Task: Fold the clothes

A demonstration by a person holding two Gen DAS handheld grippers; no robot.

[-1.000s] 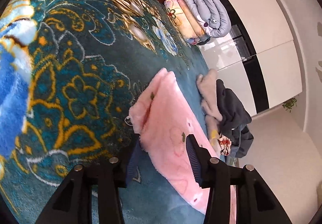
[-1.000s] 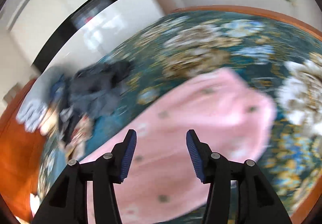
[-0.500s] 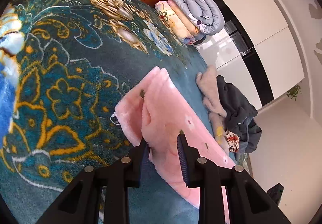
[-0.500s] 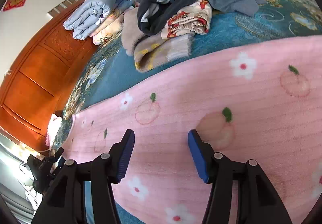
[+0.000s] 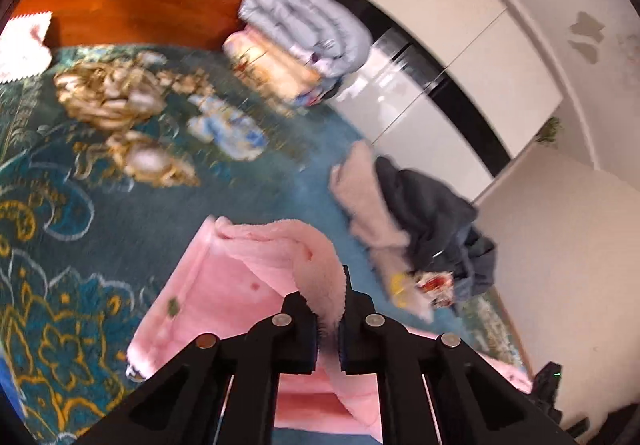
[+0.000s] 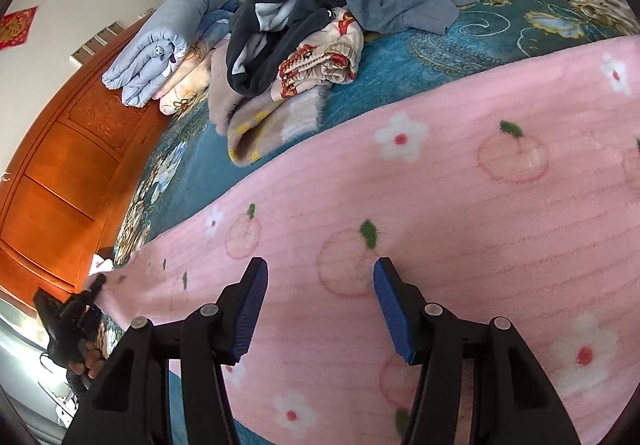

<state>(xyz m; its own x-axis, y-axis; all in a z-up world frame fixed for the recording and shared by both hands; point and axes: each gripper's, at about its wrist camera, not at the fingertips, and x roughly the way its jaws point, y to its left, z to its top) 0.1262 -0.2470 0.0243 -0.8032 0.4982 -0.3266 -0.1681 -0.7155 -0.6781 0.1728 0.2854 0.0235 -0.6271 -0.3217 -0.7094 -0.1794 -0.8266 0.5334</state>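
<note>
A pink fleece garment (image 5: 240, 285) with peach and flower prints lies stretched across the teal patterned bedspread (image 5: 120, 173). My left gripper (image 5: 326, 303) has its jaws closing tight on the garment's corner, and the pinched edge curls up above the bed between the pads. In the right wrist view the same garment (image 6: 440, 205) fills the foreground. My right gripper (image 6: 320, 285) hovers just over its middle, open, with nothing pressed between the blue pads. At the far left edge of that view my left gripper (image 6: 98, 283) holds the lifted corner.
A heap of unfolded clothes (image 6: 340, 5), dark grey, beige and printed, lies on the bed beyond the pink garment. Folded quilts (image 6: 168, 41) are stacked against the wooden headboard (image 6: 60, 173). White wardrobe doors (image 5: 460, 45) stand past the bed's far side.
My left gripper shut on the pink garment's corner and raised it off the bed. My right gripper swung in over the garment's middle, dropped closer to it and stayed open.
</note>
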